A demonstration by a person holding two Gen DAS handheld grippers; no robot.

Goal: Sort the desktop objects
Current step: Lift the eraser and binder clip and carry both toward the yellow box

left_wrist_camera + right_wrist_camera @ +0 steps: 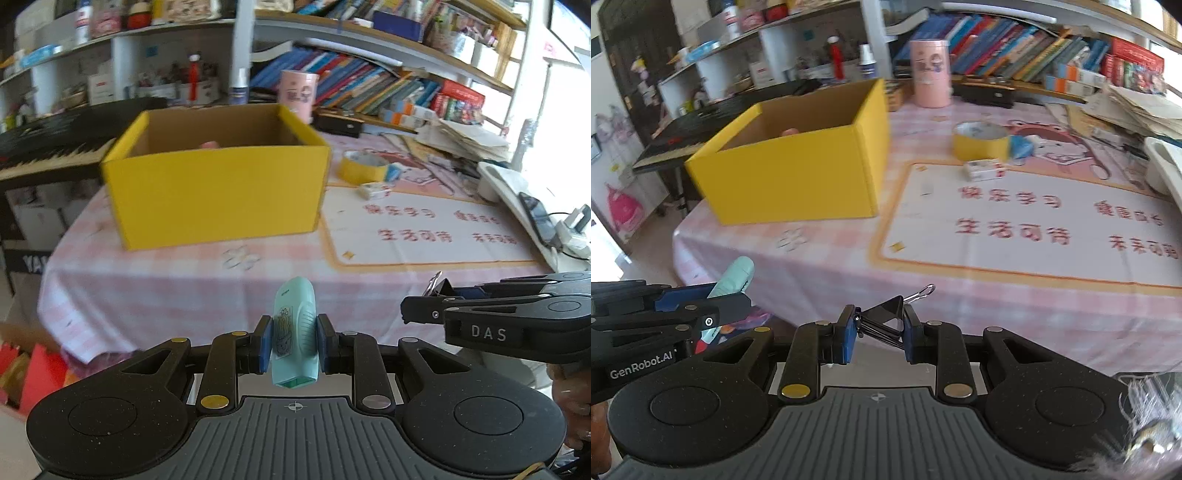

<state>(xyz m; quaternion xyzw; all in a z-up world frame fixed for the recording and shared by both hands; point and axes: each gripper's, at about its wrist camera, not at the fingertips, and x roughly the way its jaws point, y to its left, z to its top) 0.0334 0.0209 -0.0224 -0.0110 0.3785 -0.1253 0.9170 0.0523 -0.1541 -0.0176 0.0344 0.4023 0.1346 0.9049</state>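
Note:
My left gripper (294, 341) is shut on a mint-green stapler-like object (295, 332), held upright before the table's near edge. It also shows in the right wrist view (733, 280). My right gripper (879, 332) is shut on a black binder clip (886, 317), also off the near edge; it shows at the right of the left wrist view (432, 302). An open yellow cardboard box (218, 192) stands on the pink checked tablecloth (184, 288), with something pink inside (790, 132). A yellow tape roll (979, 142) and a small white eraser box (984, 170) lie on the table.
A pink cylindrical holder (930, 74) stands behind the box. A printed desk mat (1034, 221) covers the table's right part. Bookshelves (1015, 48) and paper stacks (1137, 107) line the back. A keyboard (48, 147) stands left. A phone on a stand (539, 218) is at the right.

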